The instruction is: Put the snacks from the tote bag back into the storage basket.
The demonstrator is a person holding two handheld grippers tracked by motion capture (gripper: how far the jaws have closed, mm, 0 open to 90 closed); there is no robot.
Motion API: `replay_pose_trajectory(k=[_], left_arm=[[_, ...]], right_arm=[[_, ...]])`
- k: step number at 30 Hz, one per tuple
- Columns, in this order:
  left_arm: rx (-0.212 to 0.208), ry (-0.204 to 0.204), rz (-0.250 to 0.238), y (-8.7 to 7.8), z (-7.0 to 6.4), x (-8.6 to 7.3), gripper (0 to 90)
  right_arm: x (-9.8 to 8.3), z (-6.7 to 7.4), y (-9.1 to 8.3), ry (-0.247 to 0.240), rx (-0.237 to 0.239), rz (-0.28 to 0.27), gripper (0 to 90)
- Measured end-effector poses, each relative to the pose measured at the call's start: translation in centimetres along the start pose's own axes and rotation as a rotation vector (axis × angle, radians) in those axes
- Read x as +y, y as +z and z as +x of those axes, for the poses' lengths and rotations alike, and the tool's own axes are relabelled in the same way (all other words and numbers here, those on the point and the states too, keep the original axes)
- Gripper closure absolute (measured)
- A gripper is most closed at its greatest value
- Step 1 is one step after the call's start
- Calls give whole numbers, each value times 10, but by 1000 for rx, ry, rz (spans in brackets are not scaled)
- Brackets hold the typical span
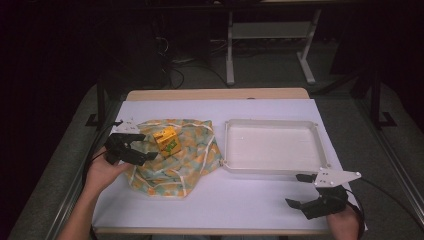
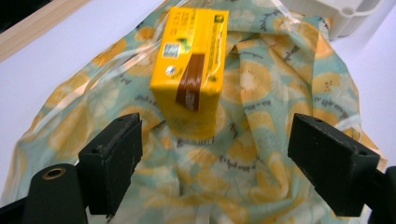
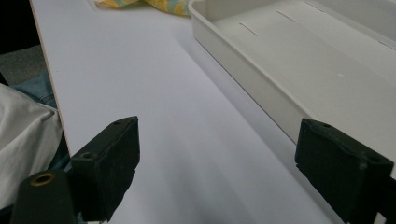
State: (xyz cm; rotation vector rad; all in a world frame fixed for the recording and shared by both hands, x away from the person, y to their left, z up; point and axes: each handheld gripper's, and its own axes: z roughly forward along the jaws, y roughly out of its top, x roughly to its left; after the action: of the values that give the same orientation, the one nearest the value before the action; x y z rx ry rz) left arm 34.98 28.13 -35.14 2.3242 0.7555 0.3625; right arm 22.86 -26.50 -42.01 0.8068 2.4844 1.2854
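Yellow card, printed and glossy, makes up the small juice carton [image 2: 190, 70], which lies tilted on a crumpled citrus-print cloth [image 2: 261, 154] toward the table's [image 1: 240, 205] left edge. A brown strip, probably a wrapped straw, runs down one face. It looks light and fairly stiff, though the walls would likely dent under a hard squeeze, and the smooth skin may slip; the two broad flat faces, taken near the middle, seem the safest hold. The soft cloth beneath could bunch up and get pinched along with it. The left gripper [image 2: 215, 154] hovers just short of the carton, jaws spread wide. To the right sits a white tray [image 1: 272, 167]. The right gripper [image 1: 300, 190], near the front right corner, also stands wide with nothing between its jaws.
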Motion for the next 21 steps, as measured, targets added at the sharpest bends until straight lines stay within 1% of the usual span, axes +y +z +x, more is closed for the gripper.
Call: replay_pose_trajectory(k=[6, 7, 8, 10, 11, 12, 13, 15, 16, 18, 19, 21], left_arm=[[20, 45, 55, 11, 6, 16, 175], [20, 38, 63, 14, 7, 18, 175], [23, 47, 72, 16, 9, 20, 175], [12, 48, 93, 21, 10, 24, 174], [13, 57, 103, 24, 11, 25, 175], [1, 64, 119, 28, 12, 28, 175], [1, 64, 119, 28, 12, 28, 175], [-13, 65, 135, 33, 13, 30, 175], [-13, 70, 143, 36, 14, 31, 175], [-37, 65, 149, 39, 16, 33, 175], [-42, 59, 147, 41, 16, 34, 184], [-49, 64, 156, 43, 18, 37, 198]], right_arm=[[0, -1, 1, -2, 5, 4, 135], [0, -1, 1, -2, 5, 4, 135], [0, -1, 1, -3, 7, 6, 135], [0, -1, 1, -5, 7, 5, 135], [0, -1, 1, -2, 10, 3, 135], [0, -1, 1, -2, 8, 3, 135], [0, -1, 1, -2, 8, 3, 135], [0, -1, 1, 1, 8, 5, 135], [0, -1, 1, -1, 9, 6, 135], [0, -1, 1, -4, 12, 8, 135], [0, 0, 2, -12, 16, 7, 135], [0, 0, 2, -9, 16, 8, 135]])
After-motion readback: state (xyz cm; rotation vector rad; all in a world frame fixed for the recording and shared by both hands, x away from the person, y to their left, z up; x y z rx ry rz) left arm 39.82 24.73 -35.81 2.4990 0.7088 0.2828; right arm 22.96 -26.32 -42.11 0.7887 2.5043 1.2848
